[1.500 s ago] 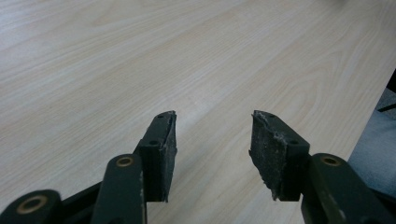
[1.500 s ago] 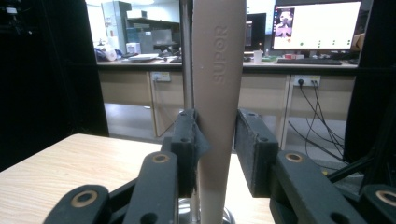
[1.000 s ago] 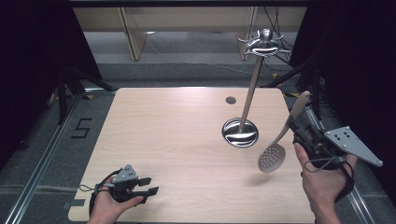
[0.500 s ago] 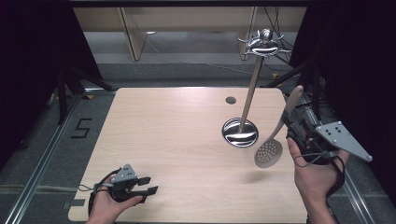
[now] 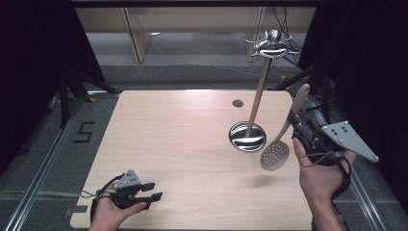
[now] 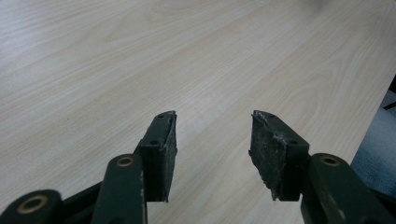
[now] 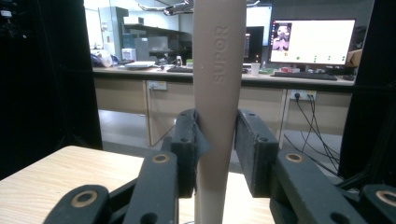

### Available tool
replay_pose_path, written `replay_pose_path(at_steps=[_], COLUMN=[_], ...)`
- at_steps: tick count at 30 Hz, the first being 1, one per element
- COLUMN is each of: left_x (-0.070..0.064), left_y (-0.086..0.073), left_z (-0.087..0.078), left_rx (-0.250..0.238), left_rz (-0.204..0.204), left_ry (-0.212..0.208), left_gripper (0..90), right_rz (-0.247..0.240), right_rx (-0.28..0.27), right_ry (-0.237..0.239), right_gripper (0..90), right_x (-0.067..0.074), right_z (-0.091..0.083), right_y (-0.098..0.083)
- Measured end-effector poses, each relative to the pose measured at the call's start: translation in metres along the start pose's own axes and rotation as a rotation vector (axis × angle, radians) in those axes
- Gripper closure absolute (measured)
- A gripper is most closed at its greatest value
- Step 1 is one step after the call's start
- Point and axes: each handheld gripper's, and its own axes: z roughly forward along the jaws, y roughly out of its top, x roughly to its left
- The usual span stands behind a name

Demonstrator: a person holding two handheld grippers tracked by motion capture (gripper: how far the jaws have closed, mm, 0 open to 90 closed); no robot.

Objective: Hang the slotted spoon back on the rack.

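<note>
**Fingers pinch the skimmer's handle at mid-length**

Fingers (image 7: 187, 144) of the right gripper (image 5: 302, 126) are closed on the beige handle of the slotted spoon (image 5: 279, 144), pinching it from both sides with the pads against it. The spoon hangs in the air at the right of the surface (image 5: 183, 144), handle pointing up and away, perforated head low and just right of the metal stand (image 5: 255, 96).

The spoon looks light and stiff, likely plastic or nylon with a smooth, slightly slick handle; the word SUPOR is moulded into it. The head's weight sits below the grip, so it may swing or twist between the pads. Holding the flattened mid-handle seems sound, leaving the upper end free for one of the hooks at the stand's top, if hanging is the aim.

The head is a round, shallow, pale disc dotted with holes.

At the near left, the left gripper (image 5: 144, 192) rests low with fingers (image 6: 161, 154) spread, holding nothing.
</note>
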Motion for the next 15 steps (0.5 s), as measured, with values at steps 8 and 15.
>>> replay_pose_path(at_steps=[8,15], left_x=[0.0002,-0.0003], left_y=[0.0004,0.0003], left_z=[0.0002,0.0005], left_rx=[0.001,-0.007], left_rz=[0.017,0.017], left_ry=[0.000,0.004], left_gripper=[49.9,49.9], right_rz=[0.001,-0.003], right_rx=[-0.004,-0.008], right_ry=[-0.003,0.002], right_gripper=[70.4,70.4], right_x=[0.0031,0.0051], right_z=[0.0047,0.0081], right_y=[0.0042,0.0059])
